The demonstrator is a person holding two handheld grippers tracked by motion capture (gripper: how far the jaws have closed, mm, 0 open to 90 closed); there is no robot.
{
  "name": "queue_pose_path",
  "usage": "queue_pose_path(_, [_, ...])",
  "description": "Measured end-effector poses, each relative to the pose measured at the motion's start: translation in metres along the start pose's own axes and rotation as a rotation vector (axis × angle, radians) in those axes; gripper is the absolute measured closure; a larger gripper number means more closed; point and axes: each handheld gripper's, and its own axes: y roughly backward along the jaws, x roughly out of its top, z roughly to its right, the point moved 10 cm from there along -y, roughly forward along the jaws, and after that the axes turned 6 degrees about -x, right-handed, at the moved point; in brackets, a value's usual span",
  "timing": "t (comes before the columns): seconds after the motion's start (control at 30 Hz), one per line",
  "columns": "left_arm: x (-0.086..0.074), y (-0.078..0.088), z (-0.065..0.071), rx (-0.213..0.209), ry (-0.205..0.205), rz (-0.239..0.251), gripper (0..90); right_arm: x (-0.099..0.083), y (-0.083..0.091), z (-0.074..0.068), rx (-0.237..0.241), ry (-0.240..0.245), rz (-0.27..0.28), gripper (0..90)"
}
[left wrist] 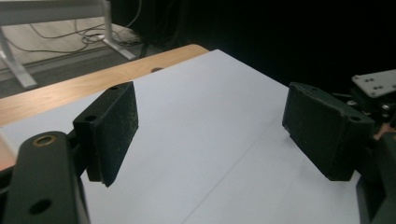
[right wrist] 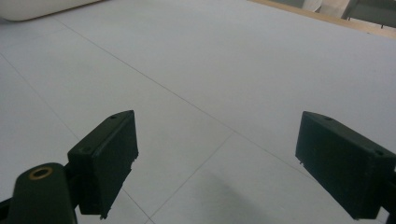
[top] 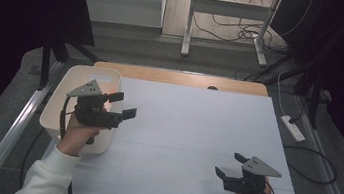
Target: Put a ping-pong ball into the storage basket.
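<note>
Holding left claw (top: 125, 105) over bin (top: 62, 93) at bench's (top: 191, 130) left edge, jaws apart, nothing between. My right claw (top: 229, 166) near bench's front right corner, jaws likewise spread, empty, low over white top.

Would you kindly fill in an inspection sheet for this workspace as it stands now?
Surface: white mat over a wooden table; faint seams, nothing on its middle.
Job's things: white bin at the mat's left edge; contents cannot be told.
Clutter: nothing seen.
Grippers: left gripper open, nothing between the jaws, held by the bin's right rim; right gripper open, nothing between the jaws, low at the mat's near right.
Cables: a black cable trails from each gripper; loose cables on the floor beyond; power strip right of the table.
Surroundings: dark curtains, metal table legs behind.
</note>
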Motion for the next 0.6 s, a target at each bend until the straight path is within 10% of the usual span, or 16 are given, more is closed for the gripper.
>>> queue_pose_path(0.6, [-0.032, -0.017, 0.046, -0.09, -0.047, -0.038, 19.2, -0.001, 0.001, 0.0, -0.004, -0.004, -0.002, 12.8])
